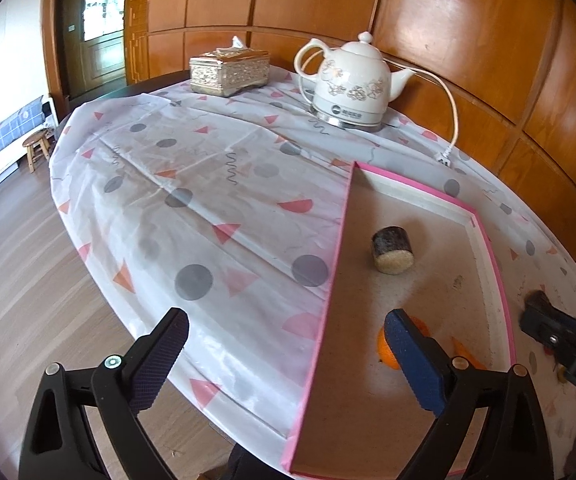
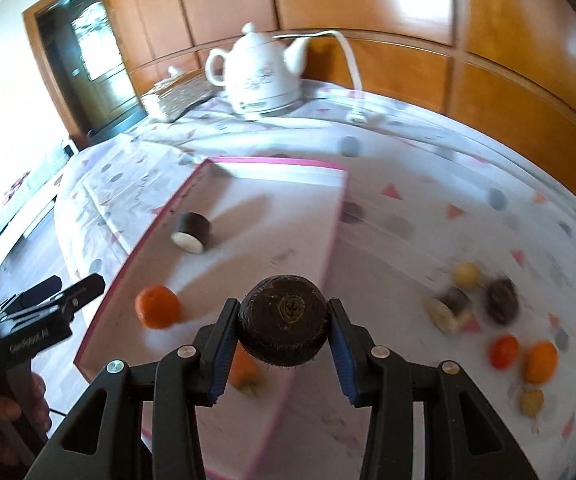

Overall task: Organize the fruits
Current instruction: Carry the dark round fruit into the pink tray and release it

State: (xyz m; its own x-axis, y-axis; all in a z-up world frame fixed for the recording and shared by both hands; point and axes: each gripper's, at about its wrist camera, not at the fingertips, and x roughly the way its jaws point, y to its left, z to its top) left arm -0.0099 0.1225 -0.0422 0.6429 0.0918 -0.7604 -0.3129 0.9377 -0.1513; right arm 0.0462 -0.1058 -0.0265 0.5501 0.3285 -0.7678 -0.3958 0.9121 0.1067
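Note:
My right gripper (image 2: 282,332) is shut on a dark brown round fruit (image 2: 284,320), held above the near right edge of the pink-rimmed tray (image 2: 276,164). Inside the tray lie an orange (image 2: 157,306), a dark cut piece with a pale end (image 2: 191,232), and another orange (image 2: 244,372) half hidden under my fingers. My left gripper (image 1: 286,316) stands open over the tray's left rim (image 1: 341,240) with nothing between its fingers. Its right finger covers part of the orange (image 1: 385,350), and the cut piece (image 1: 392,250) lies farther in.
Several loose fruits lie on the patterned cloth right of the tray: a yellow ball (image 2: 466,274), a dark cut piece (image 2: 449,306), a dark round one (image 2: 501,300), and two orange ones (image 2: 541,362). A white kettle (image 1: 351,84) with its cord and a tissue box (image 1: 230,72) stand at the back.

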